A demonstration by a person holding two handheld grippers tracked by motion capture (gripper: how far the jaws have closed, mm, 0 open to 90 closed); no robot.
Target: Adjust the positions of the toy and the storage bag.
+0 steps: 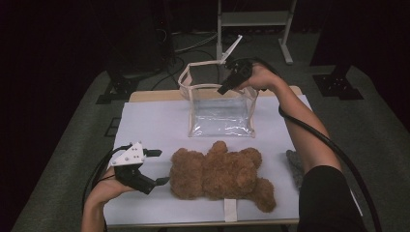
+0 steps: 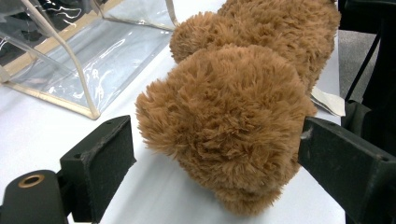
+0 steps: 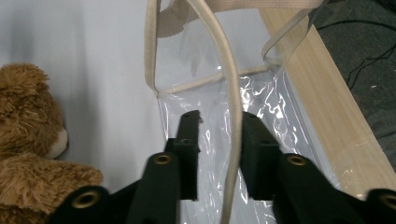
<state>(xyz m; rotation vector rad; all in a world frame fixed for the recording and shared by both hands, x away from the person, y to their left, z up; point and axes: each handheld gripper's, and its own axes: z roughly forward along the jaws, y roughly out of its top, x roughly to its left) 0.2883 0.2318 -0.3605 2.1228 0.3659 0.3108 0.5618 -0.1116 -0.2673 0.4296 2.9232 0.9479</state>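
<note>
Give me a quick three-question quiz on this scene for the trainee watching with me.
1. True or false: the teddy bear is inside the clear bag.
2. What runs between the jaws of the right gripper? A) the bag's beige strap B) the bear's ear C) a cable
3. Which part of the bear sits between the open jaws of the left gripper?
Key: 1 false, it lies on the white table cover in front of the bag; 2 A; 3 its head.
</note>
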